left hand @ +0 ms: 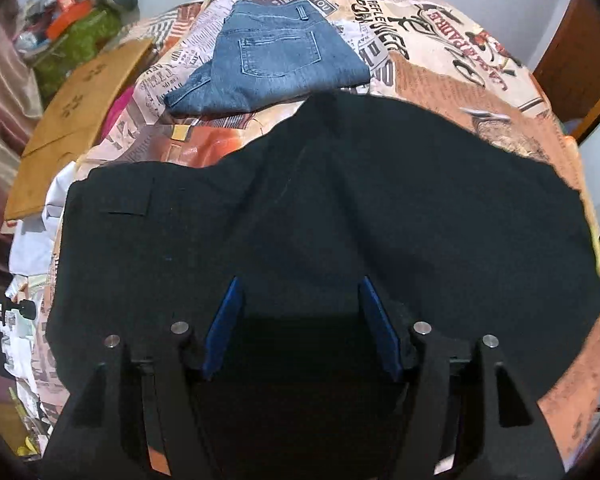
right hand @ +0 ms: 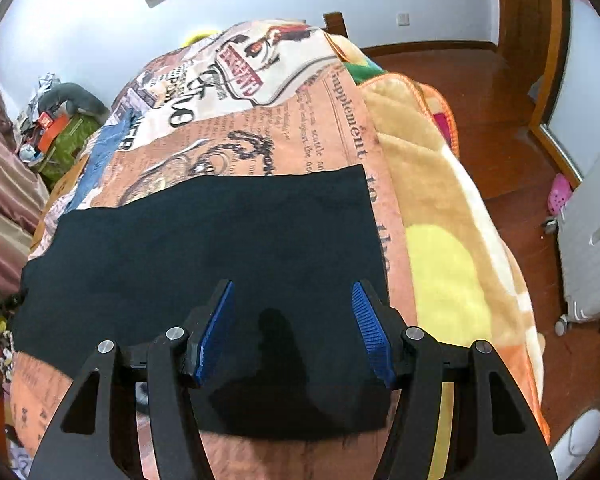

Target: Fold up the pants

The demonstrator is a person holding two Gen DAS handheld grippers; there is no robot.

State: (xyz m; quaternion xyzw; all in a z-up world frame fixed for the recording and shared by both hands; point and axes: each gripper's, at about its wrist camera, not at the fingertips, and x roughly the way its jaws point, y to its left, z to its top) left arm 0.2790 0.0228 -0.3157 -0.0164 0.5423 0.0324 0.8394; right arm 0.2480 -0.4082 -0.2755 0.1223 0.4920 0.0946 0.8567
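Black pants (left hand: 320, 208) lie spread flat across the bed, with a flap pocket towards their left end. My left gripper (left hand: 300, 280) hovers just above the cloth, its blue pads (left hand: 226, 320) wide apart and nothing between them. In the right wrist view the same black pants (right hand: 220, 240) end in a straight edge at the right. Over that end, my right gripper (right hand: 293, 285) stands open and pinches no cloth. Its shadow falls on the fabric.
Folded blue jeans (left hand: 268, 68) rest further up the newspaper-print bed cover (left hand: 460, 64). A cardboard sheet (left hand: 80, 112) and piled clutter (left hand: 72, 28) sit at the left. On the right are a yellow-tan blanket (right hand: 440, 220), the wooden floor (right hand: 500, 120) and a white suitcase (right hand: 592, 240).
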